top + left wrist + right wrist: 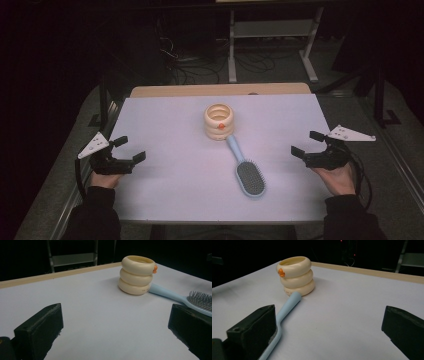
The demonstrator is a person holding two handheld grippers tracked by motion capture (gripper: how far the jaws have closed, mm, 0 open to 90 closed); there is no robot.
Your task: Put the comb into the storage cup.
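A cream cup (219, 121) shaped like three stacked rings, with a small orange knob on its side, stands upright near the table's middle (136, 275) (296, 275). A light blue hairbrush (246, 170) lies in front of it, bristles up, its handle tip touching the cup's base (175, 296) (285, 310). My left gripper (129, 149) rests at the table's left edge, open and holding nothing. At the right edge my right gripper (306, 143) is open too, with nothing between its jaws.
A white sheet (175, 165) covers the table, with a wooden strip (220, 90) along the far edge. Beyond it are a metal frame (270, 35) and cables on a dark floor. Bare sheet lies between each gripper and the objects.
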